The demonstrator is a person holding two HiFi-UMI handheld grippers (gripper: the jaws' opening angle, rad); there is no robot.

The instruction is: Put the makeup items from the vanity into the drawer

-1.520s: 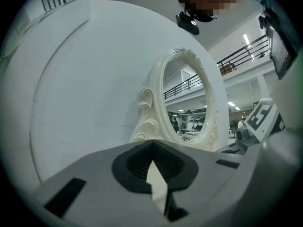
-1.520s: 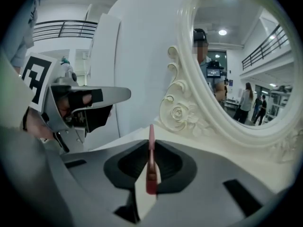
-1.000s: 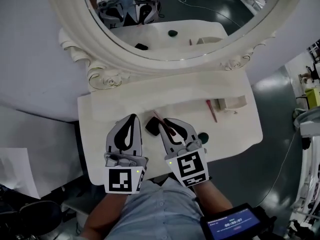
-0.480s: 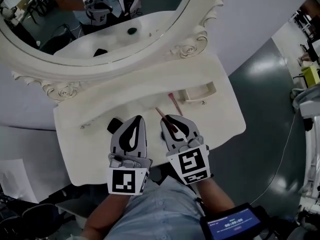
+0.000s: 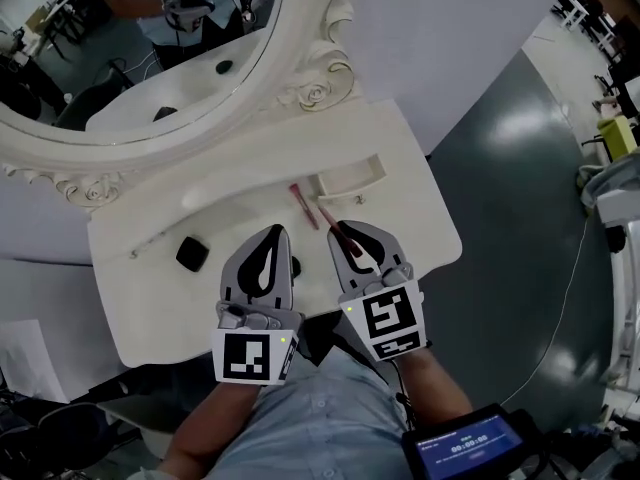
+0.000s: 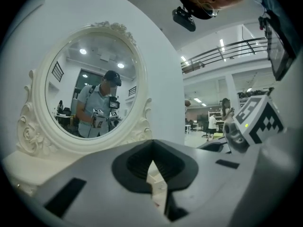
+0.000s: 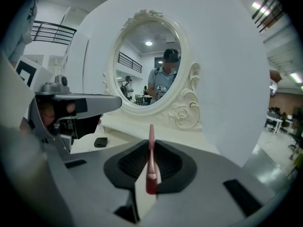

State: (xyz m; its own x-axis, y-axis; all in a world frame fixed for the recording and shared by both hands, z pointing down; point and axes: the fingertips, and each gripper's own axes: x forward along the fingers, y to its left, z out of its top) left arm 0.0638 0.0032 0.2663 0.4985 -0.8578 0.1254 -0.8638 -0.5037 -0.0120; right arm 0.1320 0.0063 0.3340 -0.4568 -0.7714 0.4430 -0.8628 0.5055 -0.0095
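Observation:
My right gripper (image 5: 336, 231) is shut on a slim pink makeup pencil (image 5: 326, 216), which sticks out forward between the jaws (image 7: 151, 174). It hovers over the white vanity top (image 5: 150, 298), just short of a small open white drawer (image 5: 352, 176). A second red pencil (image 5: 298, 206) lies on the top just left of that drawer. My left gripper (image 5: 276, 232) hangs beside the right one, its jaws together with nothing between them (image 6: 152, 143). A black compact (image 5: 191, 253) lies on the vanity to the left of both grippers (image 7: 100, 142).
An oval mirror in a carved white frame (image 5: 305, 78) stands at the back of the vanity and reflects the person and both grippers. The vanity's right edge drops to a dark green floor (image 5: 500, 188). A screen device (image 5: 470, 448) hangs at the person's waist.
Both grippers have moved right along the vanity, the right one still carrying the pink pencil. The black compact, earlier between them, now lies off to the left.

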